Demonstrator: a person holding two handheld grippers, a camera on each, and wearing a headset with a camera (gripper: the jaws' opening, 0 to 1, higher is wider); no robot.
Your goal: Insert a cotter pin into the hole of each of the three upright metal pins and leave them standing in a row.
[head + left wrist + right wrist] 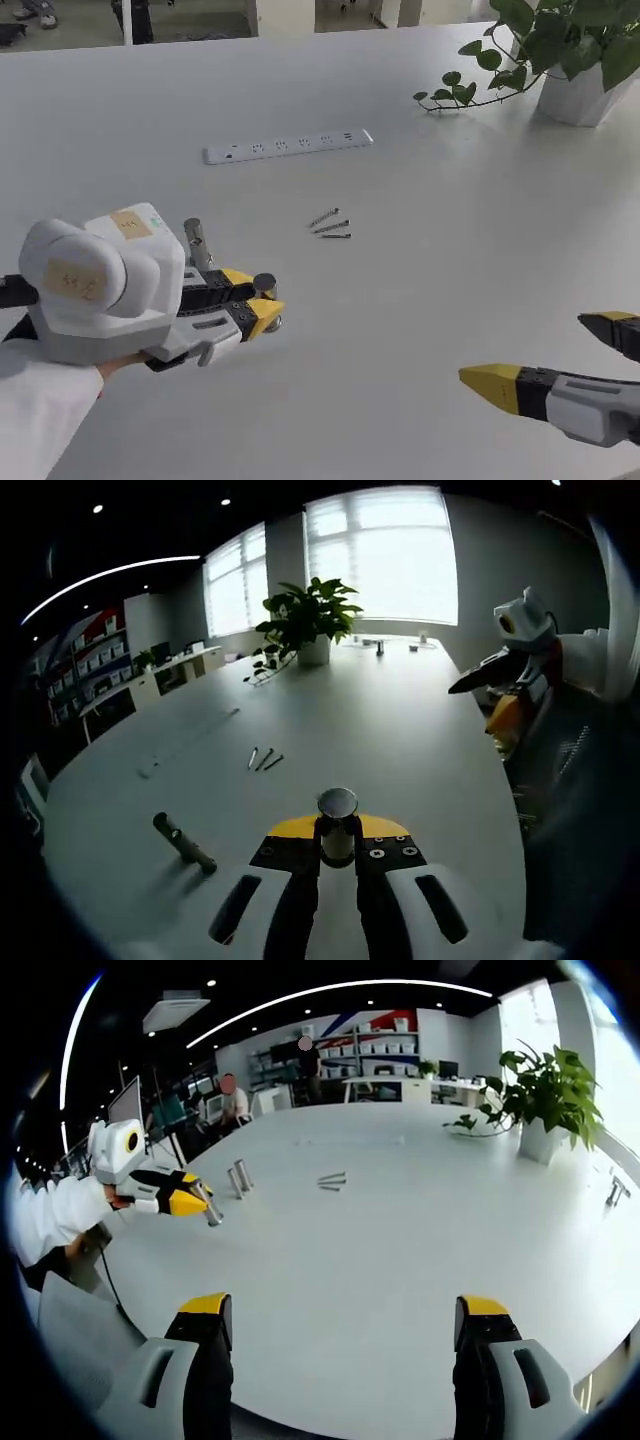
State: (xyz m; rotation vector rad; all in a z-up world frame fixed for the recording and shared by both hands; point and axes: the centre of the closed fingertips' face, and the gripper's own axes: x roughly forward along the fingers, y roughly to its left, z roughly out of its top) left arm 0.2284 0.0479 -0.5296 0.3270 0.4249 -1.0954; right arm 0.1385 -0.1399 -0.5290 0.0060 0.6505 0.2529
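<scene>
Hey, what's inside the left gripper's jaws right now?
A metal pin stands upright in the left gripper, its round top showing above the jaws. The jaws cover its lower shaft, so its hole cannot be seen.

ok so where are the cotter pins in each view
head view: cotter pins near the centre, below the power strip.
left gripper view: cotter pins left of centre.
right gripper view: cotter pins in the upper middle.
shared landmark: the plant, top right in the head view, top centre in the left gripper view, upper right in the right gripper view.
</scene>
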